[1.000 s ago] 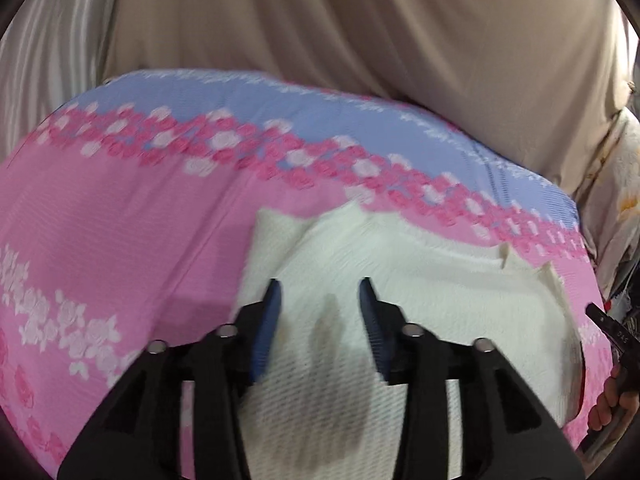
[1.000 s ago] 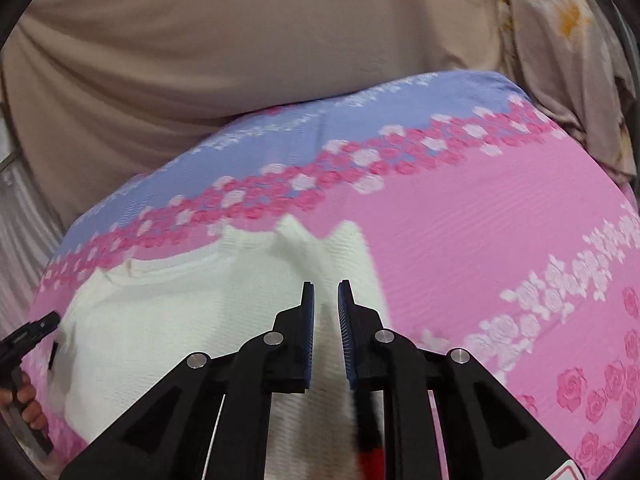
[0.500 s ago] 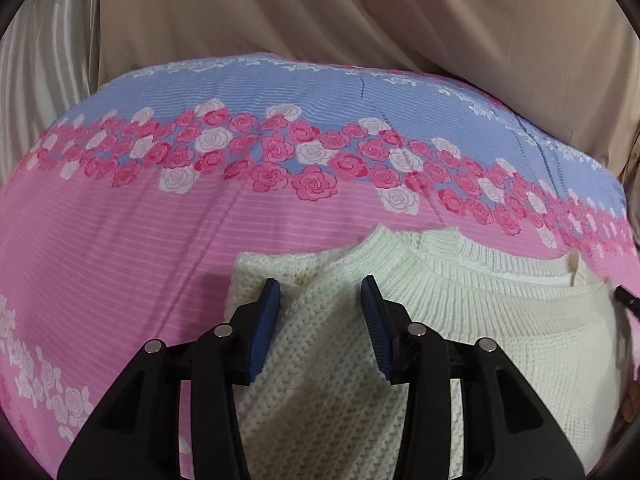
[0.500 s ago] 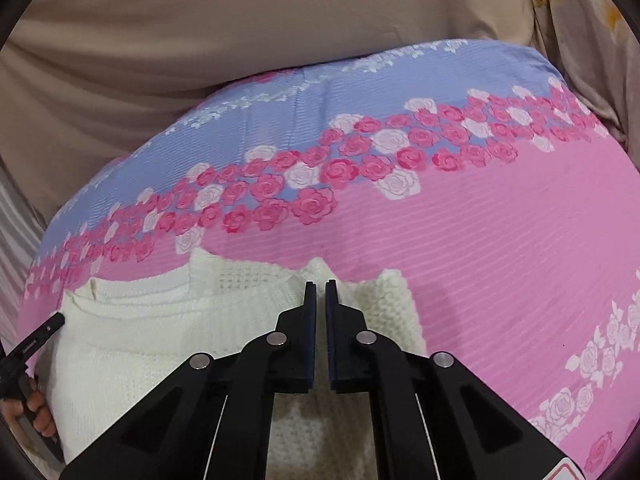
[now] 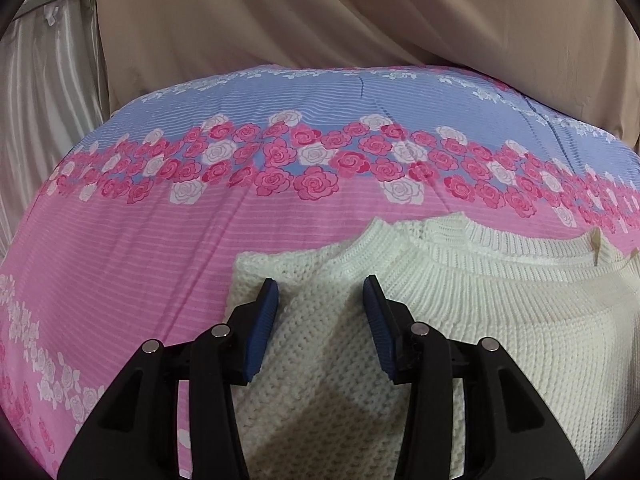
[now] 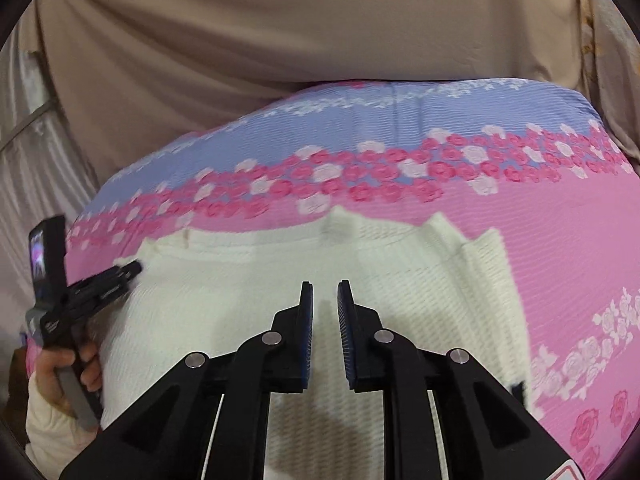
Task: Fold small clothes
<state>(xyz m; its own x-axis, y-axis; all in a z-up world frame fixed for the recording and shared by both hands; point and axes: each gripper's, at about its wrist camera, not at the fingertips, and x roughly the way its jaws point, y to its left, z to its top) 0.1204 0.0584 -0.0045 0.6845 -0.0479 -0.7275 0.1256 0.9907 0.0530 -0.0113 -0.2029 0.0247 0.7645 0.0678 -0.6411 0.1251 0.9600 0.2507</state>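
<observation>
Through the left wrist camera I am hovering the left gripper (image 5: 320, 300), jaws wide and empty, over the folded sweater (image 5: 460, 320) lying on the bedspread (image 5: 160, 260) toward its near edge. Through the right wrist camera I am holding the right gripper (image 6: 324, 304) narrowly parted and empty above the sweater's middle; I judge one fold laid, and next I need to pinch an edge for another.
</observation>
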